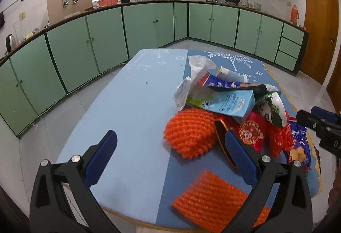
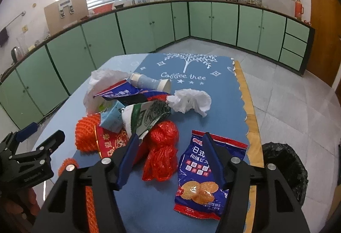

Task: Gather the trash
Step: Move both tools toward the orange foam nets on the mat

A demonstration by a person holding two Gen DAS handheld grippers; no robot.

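The red plastic bag (image 2: pixel 162 154) lies between the right gripper's (image 2: pixel 170 143) parted jaws.

The left hand-held gripper (image 1: pixel 170 154) is showing a black frame with two arms that are spreading apart like a fork. Each arm is carrying round silver screws near its joint. The fingers (image 1: pixel 239 153) are wearing dark blue pads with a fine ribbed texture. The right hand-held gripper (image 2: pixel 168 155) is looking the same: black frame, silver screws, blue ribbed fingers (image 2: pixel 127 158).
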